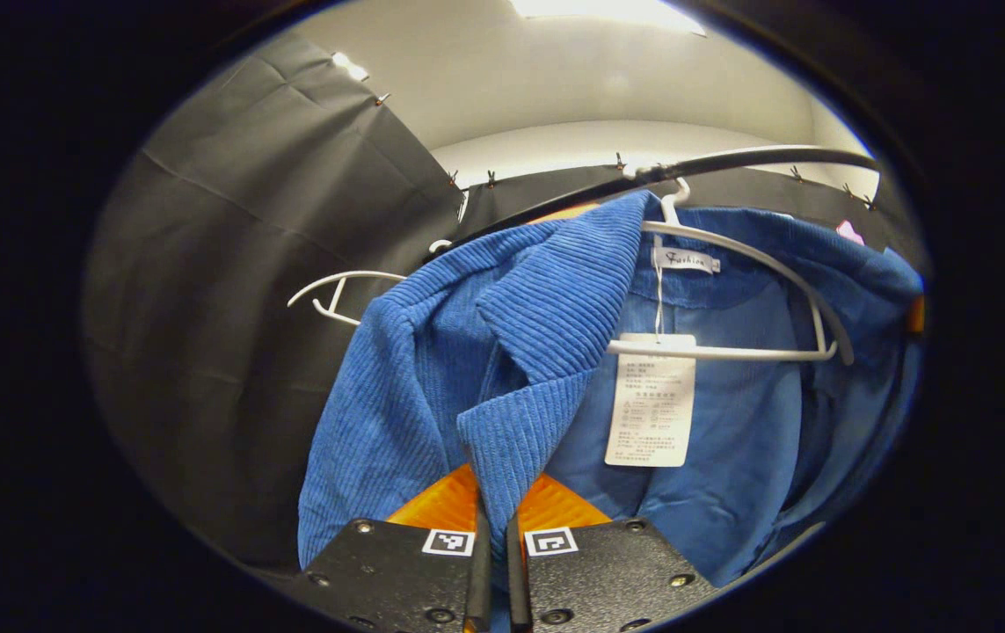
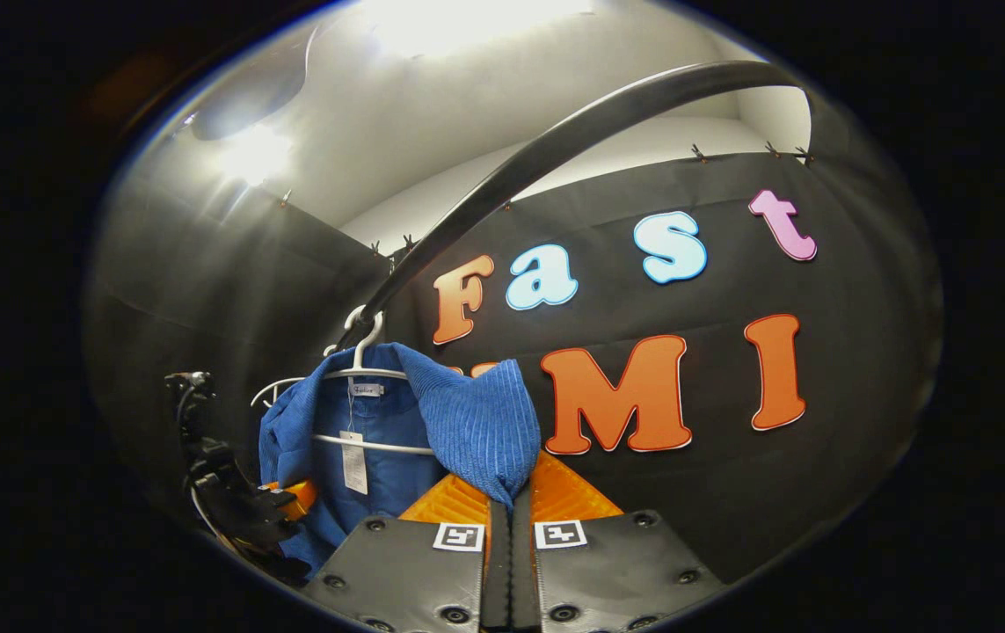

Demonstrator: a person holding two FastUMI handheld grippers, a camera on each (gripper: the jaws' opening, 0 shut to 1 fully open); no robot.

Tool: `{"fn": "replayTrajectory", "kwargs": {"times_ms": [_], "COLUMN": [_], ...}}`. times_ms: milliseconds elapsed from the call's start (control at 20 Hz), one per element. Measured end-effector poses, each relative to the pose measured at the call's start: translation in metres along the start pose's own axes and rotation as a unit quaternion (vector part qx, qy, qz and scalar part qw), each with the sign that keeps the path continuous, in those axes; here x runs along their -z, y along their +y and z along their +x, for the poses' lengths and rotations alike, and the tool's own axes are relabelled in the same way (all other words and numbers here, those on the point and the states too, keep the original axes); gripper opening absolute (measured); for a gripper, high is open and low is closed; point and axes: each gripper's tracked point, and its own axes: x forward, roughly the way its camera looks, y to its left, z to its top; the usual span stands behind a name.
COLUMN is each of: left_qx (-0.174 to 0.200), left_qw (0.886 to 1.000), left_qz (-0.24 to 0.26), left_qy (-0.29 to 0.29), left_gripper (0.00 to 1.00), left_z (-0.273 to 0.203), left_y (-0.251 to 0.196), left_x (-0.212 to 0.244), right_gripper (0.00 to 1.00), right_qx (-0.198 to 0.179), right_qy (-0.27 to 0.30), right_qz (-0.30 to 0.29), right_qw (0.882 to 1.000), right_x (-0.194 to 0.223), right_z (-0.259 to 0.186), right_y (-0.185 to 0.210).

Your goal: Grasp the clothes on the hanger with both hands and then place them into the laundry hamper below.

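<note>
Left gripper view: left gripper (image 1: 493, 510) pinched tight on the front edge of the blue jacket (image 1: 484, 352), cloth caught betw. both fingers. Jacket hangs on a white hanger (image 1: 731, 352) from the black rail (image 1: 731, 163); paper tag (image 1: 651, 400) dangles inside. A 2nd white hanger (image 1: 335, 294) sits bare, further along the rail.

Right gripper view: right gripper (image 2: 509, 510) clamped on the jacket's other front edge, fingers pressed together w/ cloth betw. them.
</note>
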Motion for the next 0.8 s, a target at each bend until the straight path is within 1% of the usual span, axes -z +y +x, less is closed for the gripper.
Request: {"fn": "replayTrajectory", "kwargs": {"times_ms": [50, 200, 250, 300, 350, 400, 550, 600, 700, 750, 800], "left_qx": [-0.007, -0.015, -0.020, -0.027, -0.032, -0.035, -0.043, -0.045, -0.047, -0.047, -0.046], "left_qw": [1.000, 1.000, 1.000, 1.000, 0.999, 0.999, 0.996, 0.994, 0.992, 0.990, 0.989], "left_qz": [0.005, 0.015, 0.015, 0.014, 0.016, 0.022, 0.065, 0.079, 0.098, 0.105, 0.114], "left_qy": [-0.002, 0.002, 0.004, 0.003, -0.002, -0.010, -0.044, -0.055, -0.069, -0.076, -0.083], "left_gripper": [0.05, 0.08, 0.06, 0.06, 0.03, 0.03, 0.08, 0.06, 0.06, 0.03, 0.03], "left_z": [0.000, -0.005, -0.006, -0.007, -0.007, -0.007, -0.004, -0.004, 0.002, 0.006, 0.010], "left_y": [0.010, 0.026, 0.032, 0.041, 0.047, 0.054, 0.072, 0.075, 0.080, 0.081, 0.082], "left_x": [-0.007, -0.029, -0.038, -0.049, -0.061, -0.073, -0.119, -0.134, -0.161, -0.173, -0.186], "right_gripper": [0.07, 0.07, 0.07, 0.07, 0.07, 0.08, 0.08, 0.08, 0.07, 0.07, 0.07], "right_qx": [0.001, 0.006, 0.008, 0.011, 0.014, 0.021, 0.032, 0.032, 0.035, 0.037, 0.039], "right_qy": [0.001, -0.004, -0.006, -0.009, -0.012, -0.016, -0.025, -0.027, -0.035, -0.039, -0.042], "right_qz": [0.000, 0.003, 0.003, 0.001, -0.003, -0.008, -0.012, -0.010, -0.010, -0.011, -0.011], "right_qw": [1.000, 1.000, 1.000, 1.000, 1.000, 1.000, 0.999, 0.999, 0.999, 0.999, 0.998], "right_x": [0.000, -0.002, -0.003, -0.005, -0.006, -0.007, -0.007, -0.007, -0.010, -0.013, -0.014], "right_z": [0.001, 0.003, 0.005, 0.007, 0.007, 0.008, 0.016, 0.018, 0.020, 0.021, 0.022], "right_y": [-0.001, -0.005, -0.006, -0.009, -0.011, -0.014, -0.018, -0.016, -0.016, -0.017, -0.018]}}
